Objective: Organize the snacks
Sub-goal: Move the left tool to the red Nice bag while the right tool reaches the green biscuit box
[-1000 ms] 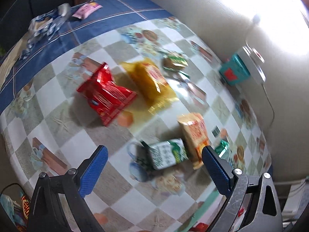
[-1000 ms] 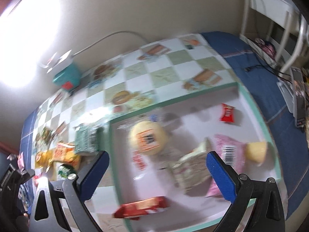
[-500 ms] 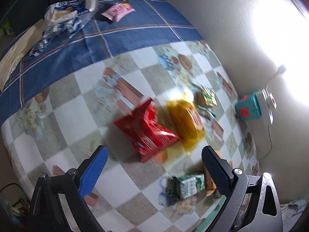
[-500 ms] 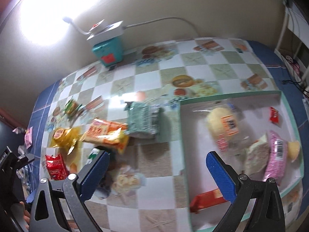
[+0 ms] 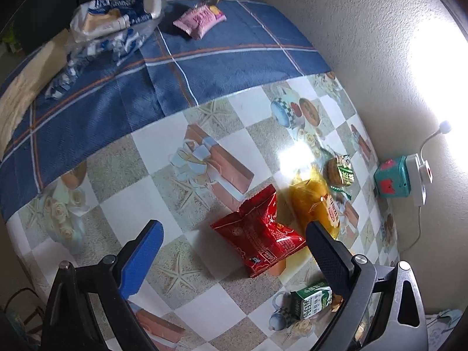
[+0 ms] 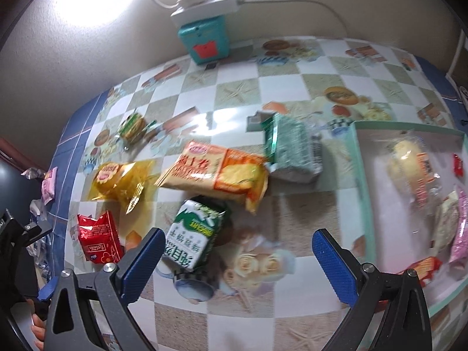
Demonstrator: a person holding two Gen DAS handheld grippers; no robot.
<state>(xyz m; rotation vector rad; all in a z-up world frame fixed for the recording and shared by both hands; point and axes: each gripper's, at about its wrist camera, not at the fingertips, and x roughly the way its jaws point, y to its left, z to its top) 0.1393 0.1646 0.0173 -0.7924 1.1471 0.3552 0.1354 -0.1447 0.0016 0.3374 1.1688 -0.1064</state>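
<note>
green milk carton [image 6: 194, 232] bears chinese print; both grippers gape empty.

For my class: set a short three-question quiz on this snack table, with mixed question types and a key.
1. True or false: the right gripper is shut on the milk carton.
2. Which packet lies nearest the left gripper? A) pink packet B) red packet C) green packet
3. Fill in: the orange biscuit packet lies on the ____, outside the tray.

Key: 1 false, both grippers are open and empty; 2 B; 3 tablecloth.
</note>
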